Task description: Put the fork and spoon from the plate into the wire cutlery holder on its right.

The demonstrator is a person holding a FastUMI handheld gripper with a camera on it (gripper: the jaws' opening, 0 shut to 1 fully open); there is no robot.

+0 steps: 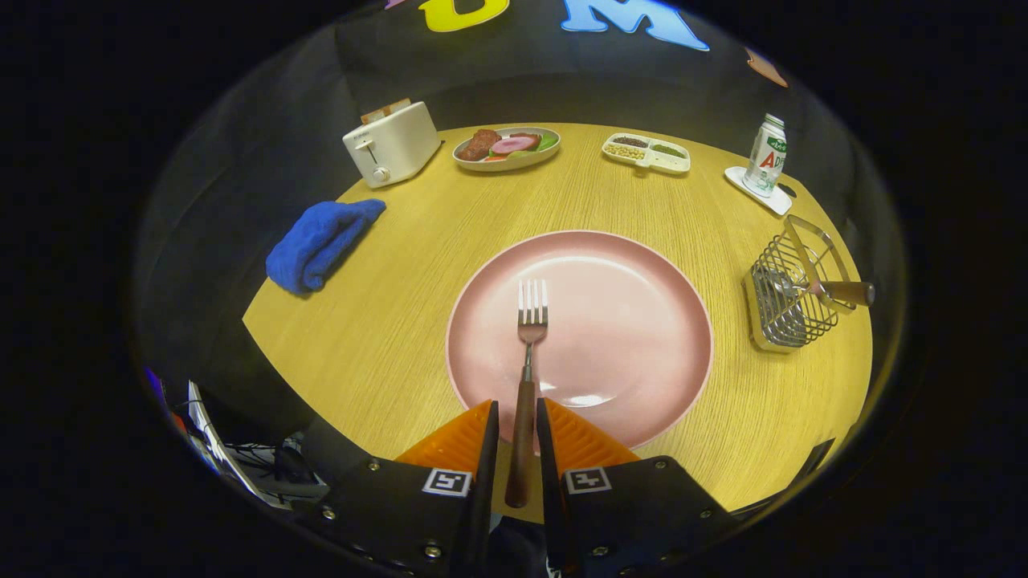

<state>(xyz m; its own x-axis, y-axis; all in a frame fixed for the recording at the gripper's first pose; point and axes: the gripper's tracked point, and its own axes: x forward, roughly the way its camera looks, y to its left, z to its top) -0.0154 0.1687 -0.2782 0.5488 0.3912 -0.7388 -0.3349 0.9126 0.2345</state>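
Observation:
A fork [530, 337] with a brown wooden handle points away from me, its tines over the middle of the pink plate [642, 321]. My gripper [516, 408] is shut on the fork's handle, which runs back between the two fingers. The wire cutlery holder [791, 293] stands to the right of the plate. A spoon with a brown handle [843, 291] leans inside it, the handle sticking out over the holder's right rim.
The round wooden table [385, 321] also carries a blue cloth [321, 241] left of the plate, a white toaster [392, 143], a dish of food [507, 147], a divided snack tray [646, 152] and a bottle on a coaster [765, 156] at the back.

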